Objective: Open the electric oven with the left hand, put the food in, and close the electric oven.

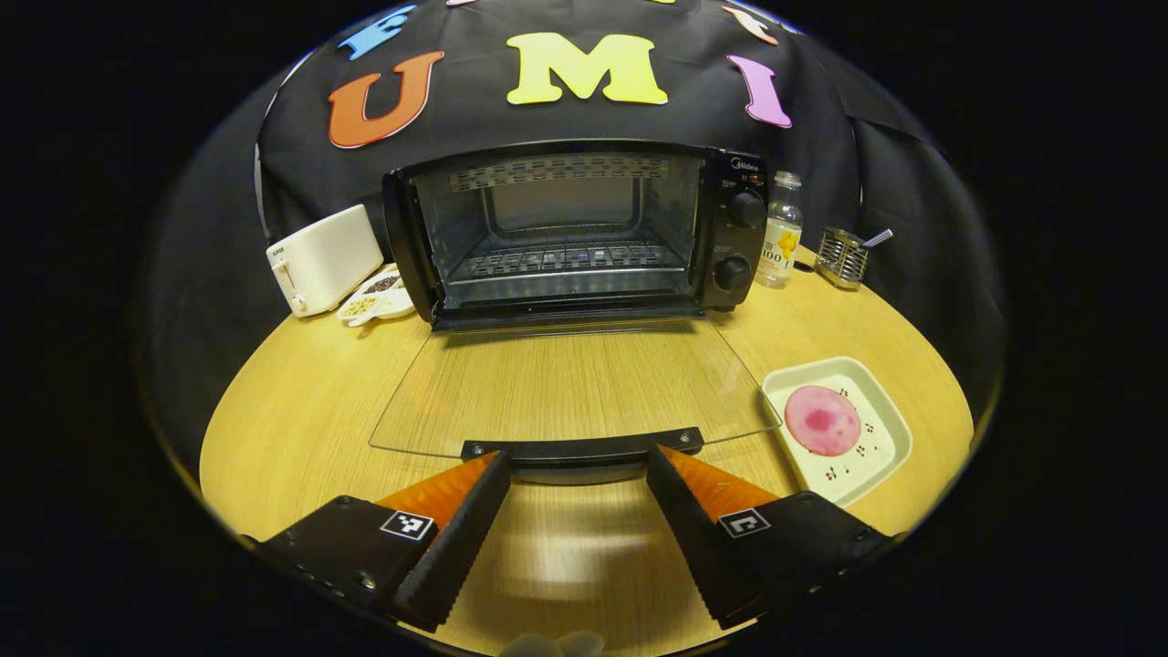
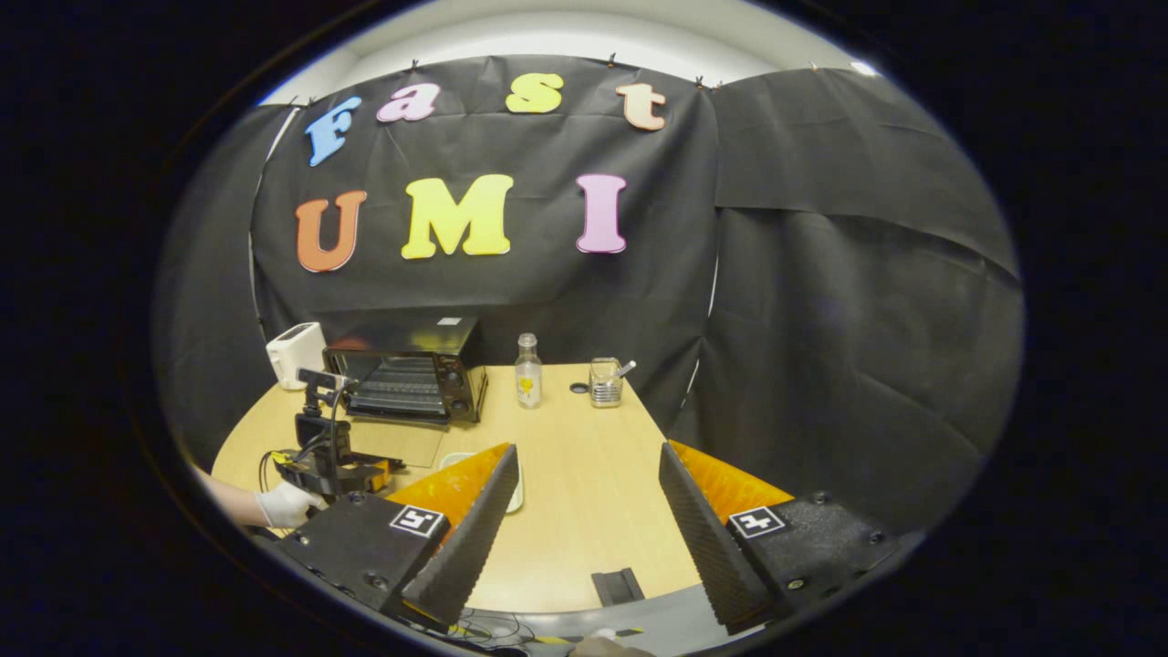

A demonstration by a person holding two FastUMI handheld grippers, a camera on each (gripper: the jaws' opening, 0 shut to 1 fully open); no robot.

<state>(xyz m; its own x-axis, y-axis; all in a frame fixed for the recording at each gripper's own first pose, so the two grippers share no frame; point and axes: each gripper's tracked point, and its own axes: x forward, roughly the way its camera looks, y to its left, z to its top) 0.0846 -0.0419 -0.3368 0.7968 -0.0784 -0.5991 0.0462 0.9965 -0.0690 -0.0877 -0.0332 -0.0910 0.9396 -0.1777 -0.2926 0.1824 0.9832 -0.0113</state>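
The oven [image 1: 566, 233] stands at the upper centre of the left gripper view with its glass door [image 1: 570, 383] dropped flat toward the camera, the rack [image 1: 561, 260] inside bare. The left gripper [image 1: 578, 474] sits at the bottom centre, fingers spread wide on either side of the door handle [image 1: 581, 448] and gripping nothing. The food [image 1: 822, 420], a pink round slice, lies on a white plate [image 1: 881, 452] at the right of that view, on the worktop [image 1: 301, 411] just beside the door's corner. In the right gripper view the right gripper [image 2: 589, 484] hangs well back from the oven, fingers wide apart and empty. The slice looks thin, light and probably soft, so pinching it could tear it; the plate is likely stiff and slick, and taking it by the rim looks safer. The glass door wants a gentle lift by the handle.
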